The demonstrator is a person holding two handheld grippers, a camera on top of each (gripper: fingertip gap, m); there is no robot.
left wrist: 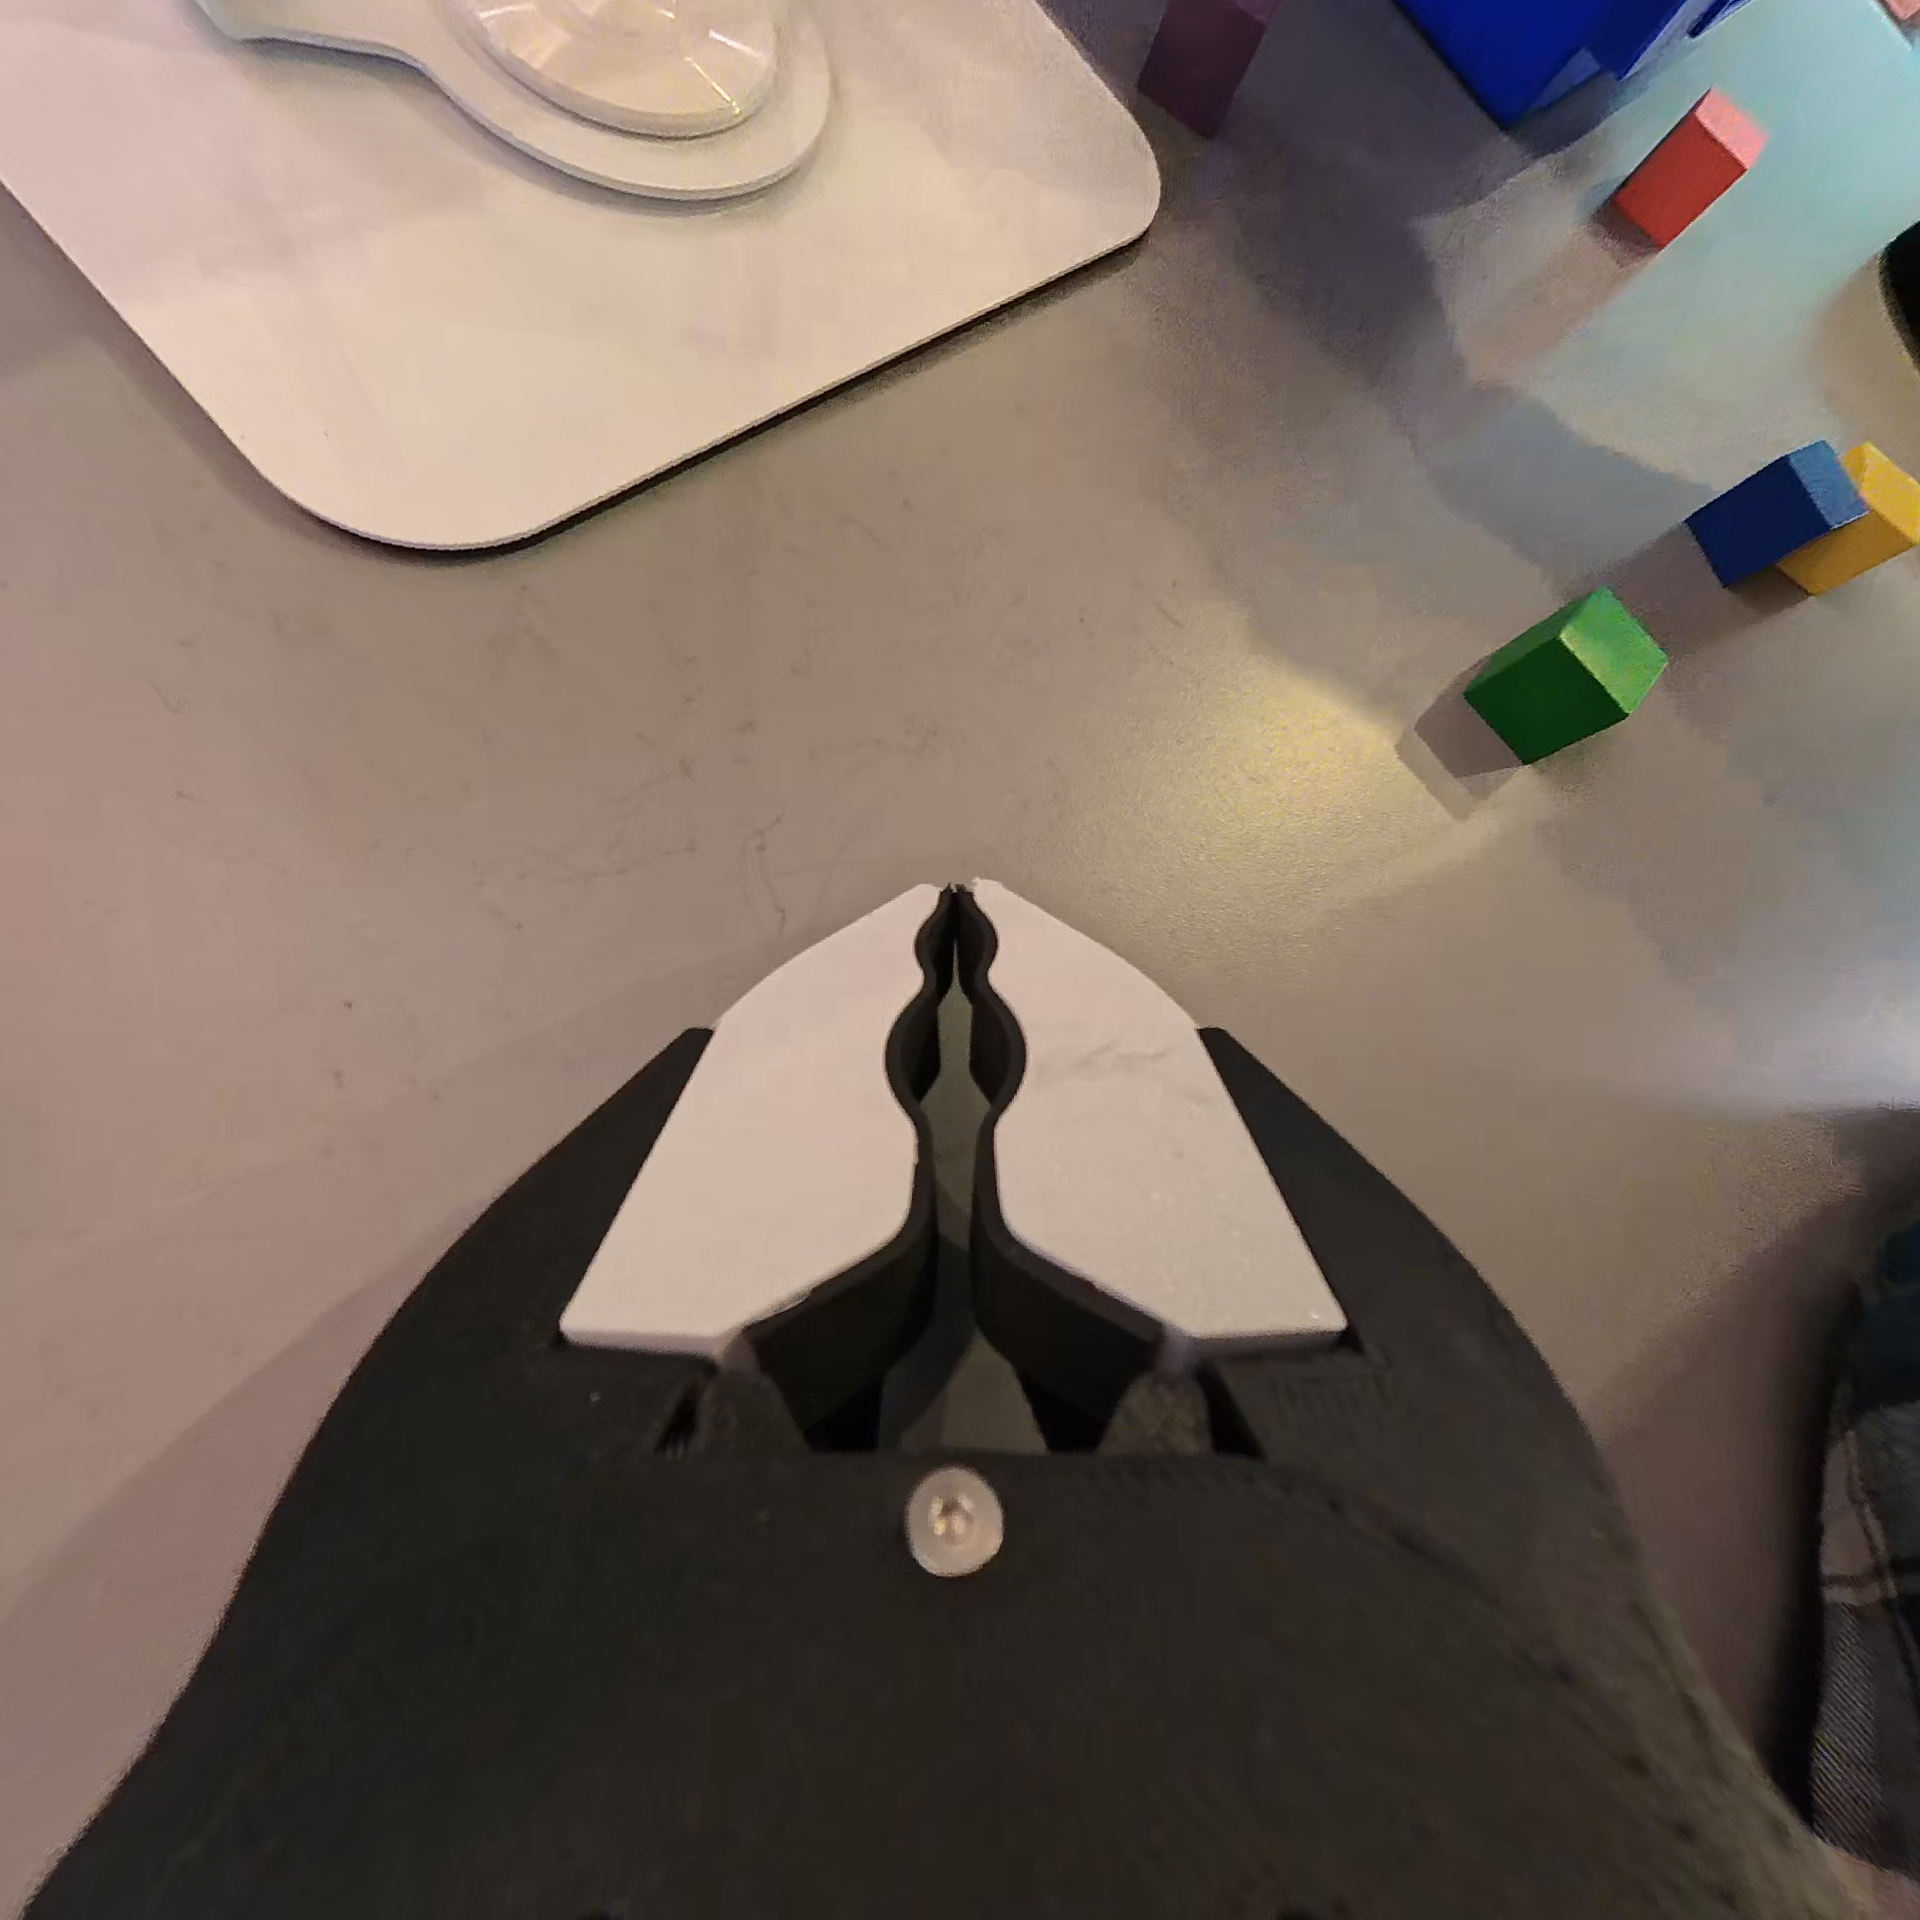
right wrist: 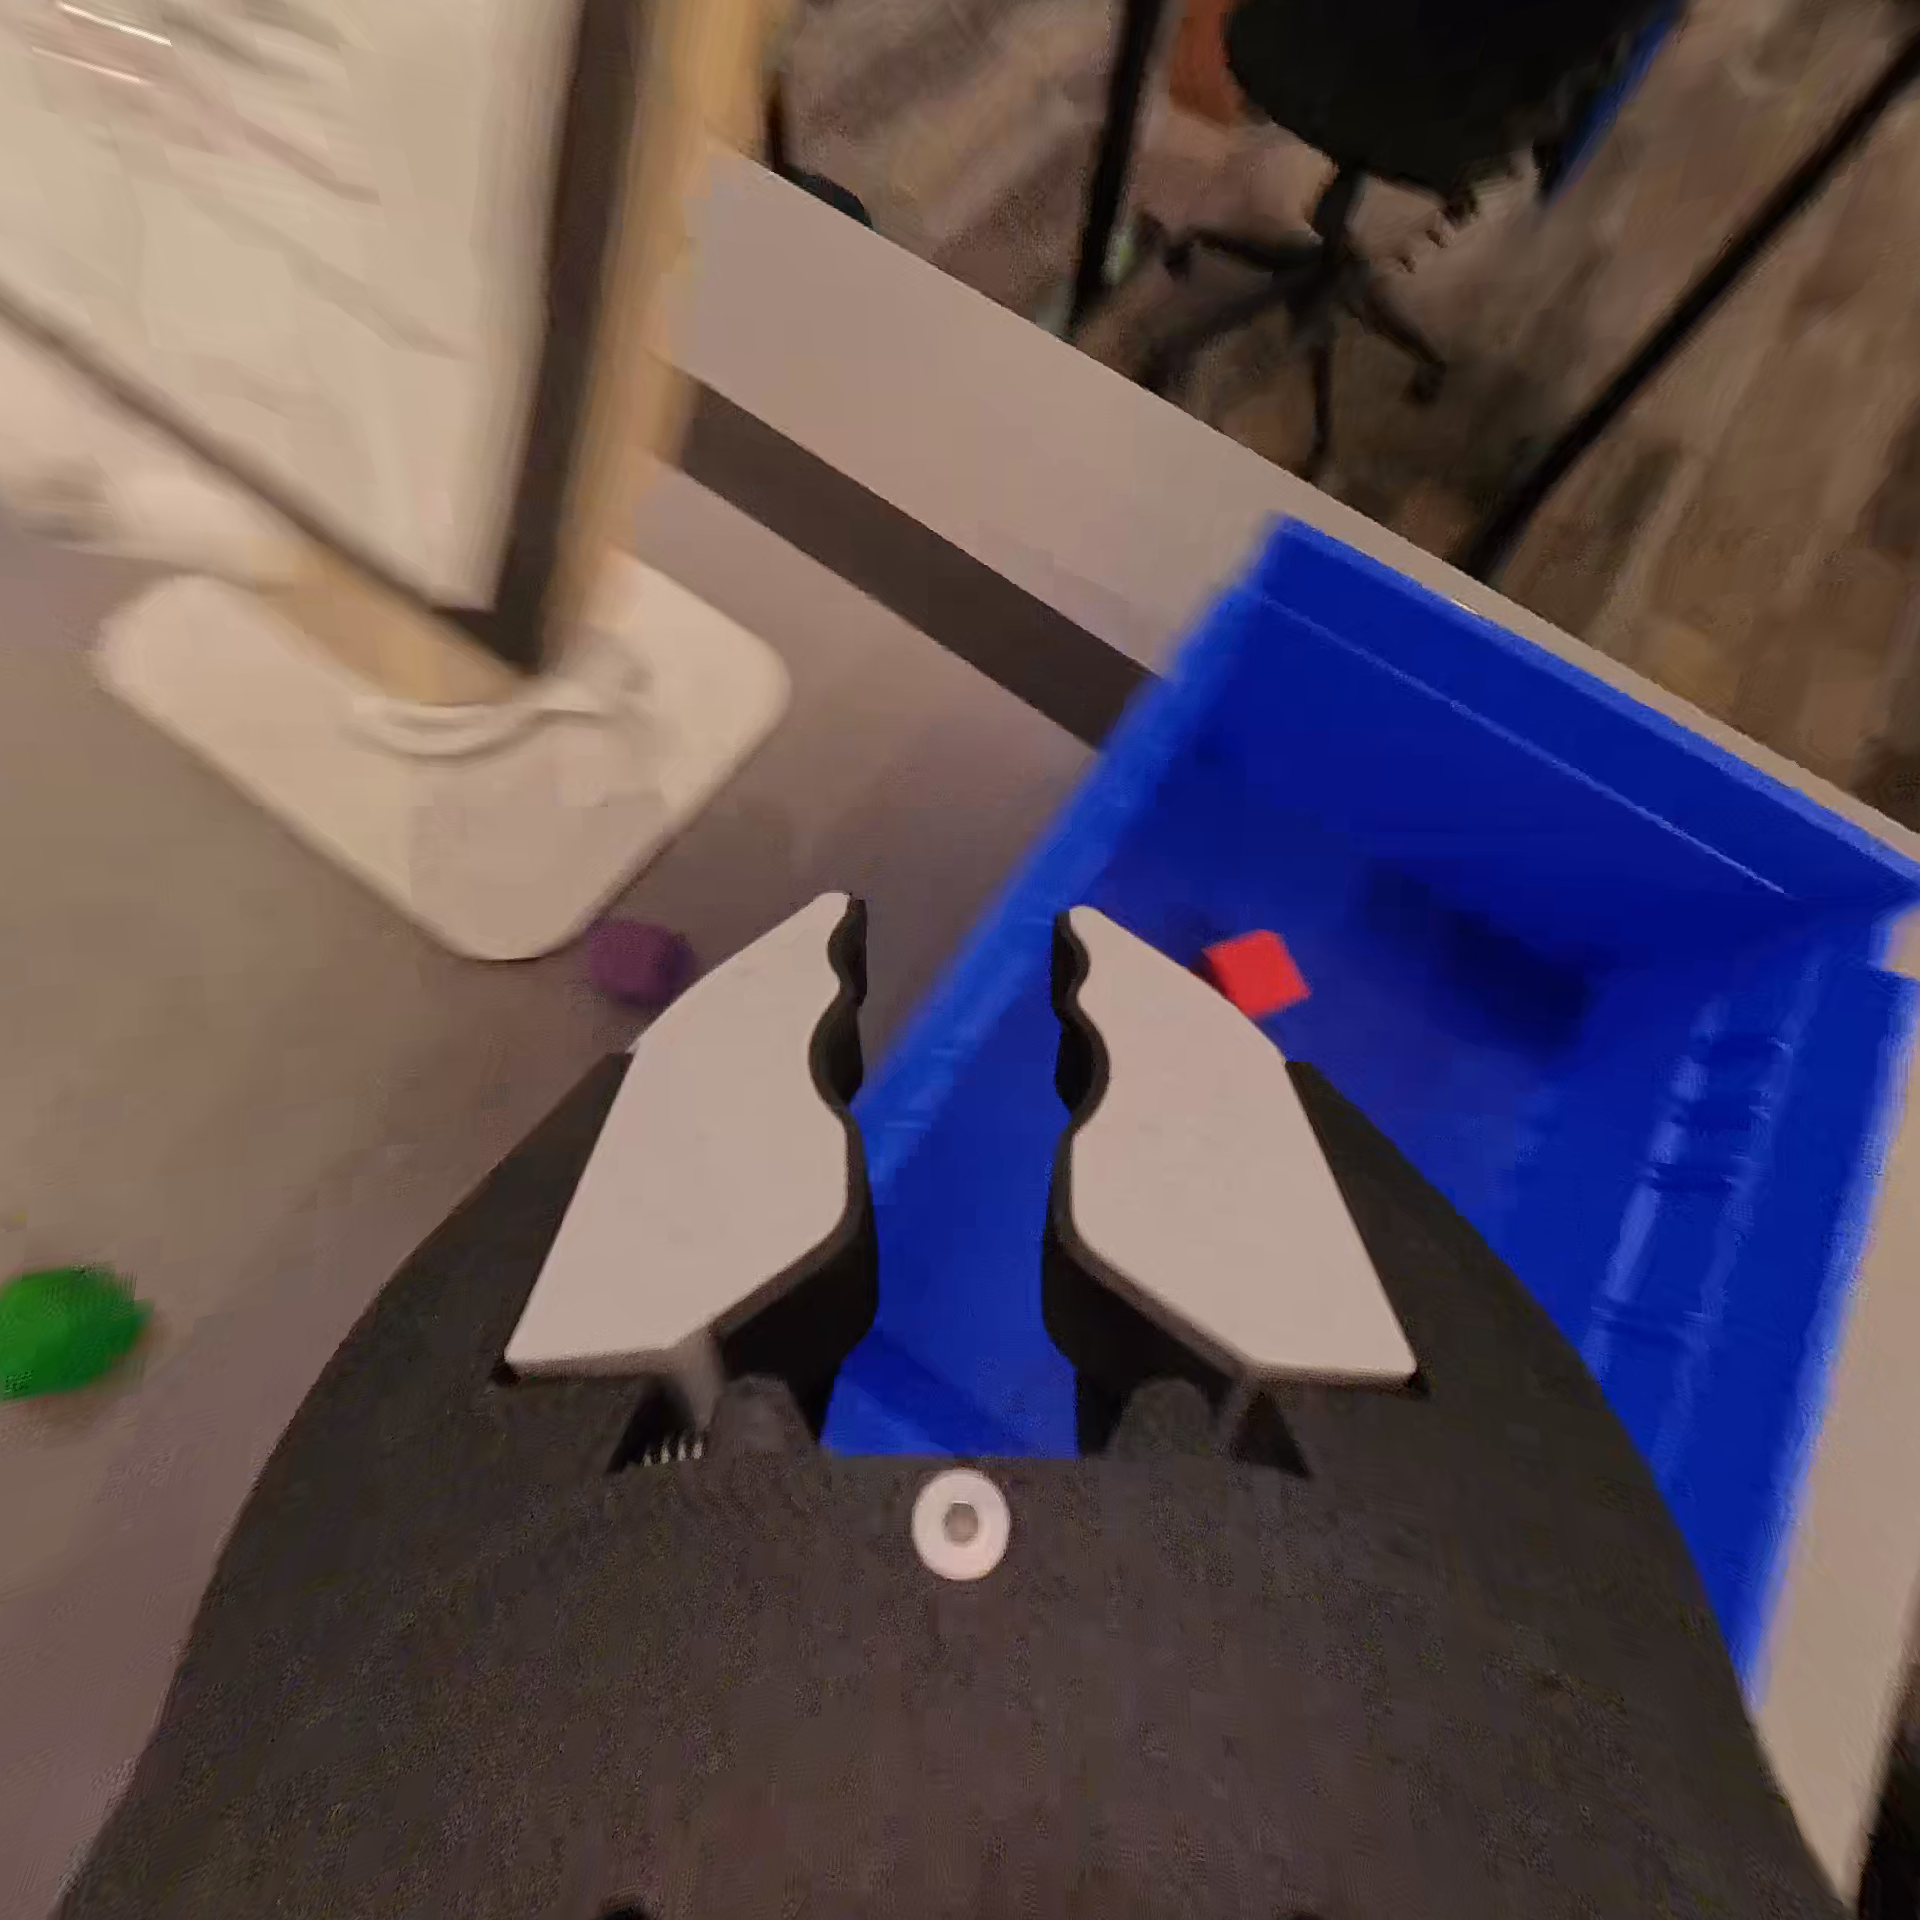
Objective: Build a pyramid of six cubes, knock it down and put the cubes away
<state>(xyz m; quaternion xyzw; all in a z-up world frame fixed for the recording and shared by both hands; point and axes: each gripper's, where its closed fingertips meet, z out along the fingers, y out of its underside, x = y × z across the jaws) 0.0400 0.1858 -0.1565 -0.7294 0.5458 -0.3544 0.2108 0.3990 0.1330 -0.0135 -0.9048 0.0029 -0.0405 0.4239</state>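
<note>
My left gripper [left wrist: 958, 890] is shut with nothing between its pads, low over the bare grey table. To its right lie a green cube [left wrist: 1566, 673], a blue cube [left wrist: 1771, 512] touching a yellow cube [left wrist: 1860, 520], and farther off a red cube [left wrist: 1685, 168] and a purple cube [left wrist: 1205, 57]. My right gripper [right wrist: 958, 912] is open and empty above the near left wall of the blue bin [right wrist: 1455, 831]. A red cube [right wrist: 1257, 971] is inside the bin, just right of my right fingertip. The right wrist view is blurred; it also shows the purple cube [right wrist: 636, 961] and the green cube [right wrist: 62, 1330] on the table.
A white monitor stand base [left wrist: 499, 312] sits at the back left, also in the right wrist view [right wrist: 468, 769]. The blue bin's corner [left wrist: 1517, 52] shows at the left wrist view's top. The table's far edge [right wrist: 935, 343] runs behind the bin; an office chair stands beyond it. My hands' fingertips stand some 40 cm from each other.
</note>
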